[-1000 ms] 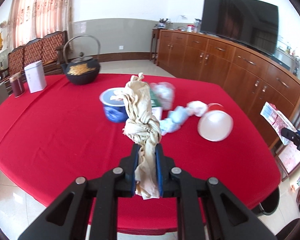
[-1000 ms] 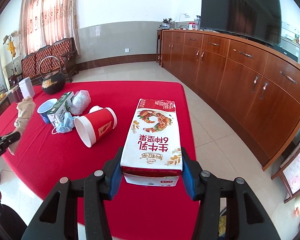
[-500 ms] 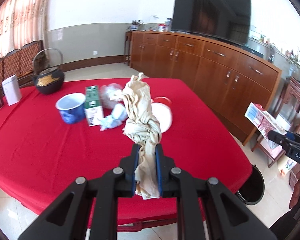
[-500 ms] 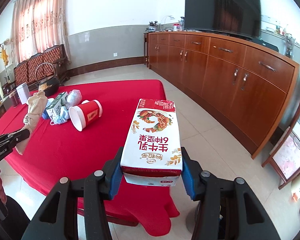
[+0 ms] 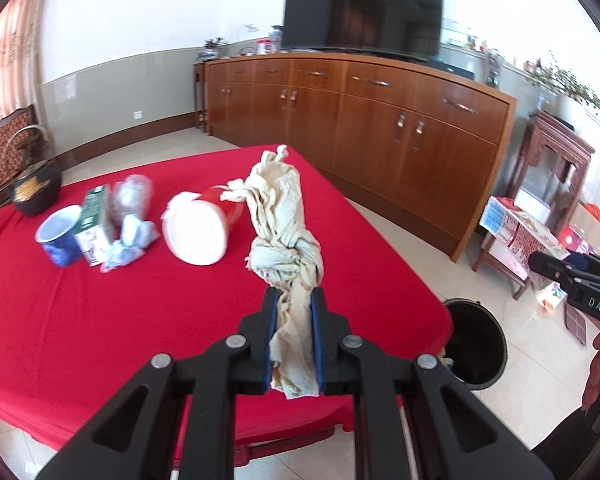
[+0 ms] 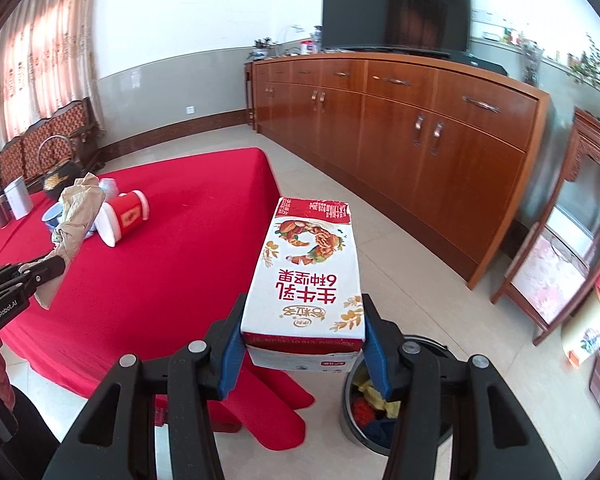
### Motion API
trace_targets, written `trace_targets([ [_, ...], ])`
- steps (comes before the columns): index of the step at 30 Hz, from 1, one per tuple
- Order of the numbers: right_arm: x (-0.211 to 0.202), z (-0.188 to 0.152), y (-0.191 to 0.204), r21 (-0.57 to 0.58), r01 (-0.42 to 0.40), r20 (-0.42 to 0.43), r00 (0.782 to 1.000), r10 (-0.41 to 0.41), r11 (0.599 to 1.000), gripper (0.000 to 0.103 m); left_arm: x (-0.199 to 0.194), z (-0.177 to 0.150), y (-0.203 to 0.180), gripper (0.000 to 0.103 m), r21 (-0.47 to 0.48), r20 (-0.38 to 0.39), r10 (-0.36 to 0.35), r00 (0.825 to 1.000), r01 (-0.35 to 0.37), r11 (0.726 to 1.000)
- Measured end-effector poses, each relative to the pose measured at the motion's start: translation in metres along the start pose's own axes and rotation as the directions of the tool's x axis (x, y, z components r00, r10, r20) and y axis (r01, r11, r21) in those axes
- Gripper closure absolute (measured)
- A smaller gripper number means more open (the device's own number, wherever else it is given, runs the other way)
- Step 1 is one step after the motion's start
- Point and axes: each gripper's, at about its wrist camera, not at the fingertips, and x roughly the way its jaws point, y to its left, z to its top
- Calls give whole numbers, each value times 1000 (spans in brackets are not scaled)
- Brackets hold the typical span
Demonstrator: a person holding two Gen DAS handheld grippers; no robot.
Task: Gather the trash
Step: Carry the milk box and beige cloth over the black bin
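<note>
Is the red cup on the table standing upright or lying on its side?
On its side. The red cup lies tipped on the red tablecloth, its white open mouth facing sideways toward the left camera.

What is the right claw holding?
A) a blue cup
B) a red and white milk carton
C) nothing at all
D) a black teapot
B. The right claw is shut on the red and white milk carton, its blue pads pressing both sides, near the bin on the floor.

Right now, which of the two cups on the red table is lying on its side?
The red cup with the white inside; the blue cup beside the green carton stands upright.
</note>
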Motion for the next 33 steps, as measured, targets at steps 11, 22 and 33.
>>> trace_targets([
  [11,-15,-18,-53,61,79,-22,997,-78,995,49,16,2,-57,87,88,-27,-89,996,91,992],
  [22,-21,-44,-102,114,139,-54,990,-134,984,49,35,-2,-112,87,171,-73,-153,986,164,972],
  [33,-16,-64,-140,141,178,-83,982,-167,974,49,57,-11,-160,87,226,-134,-208,969,234,946],
])
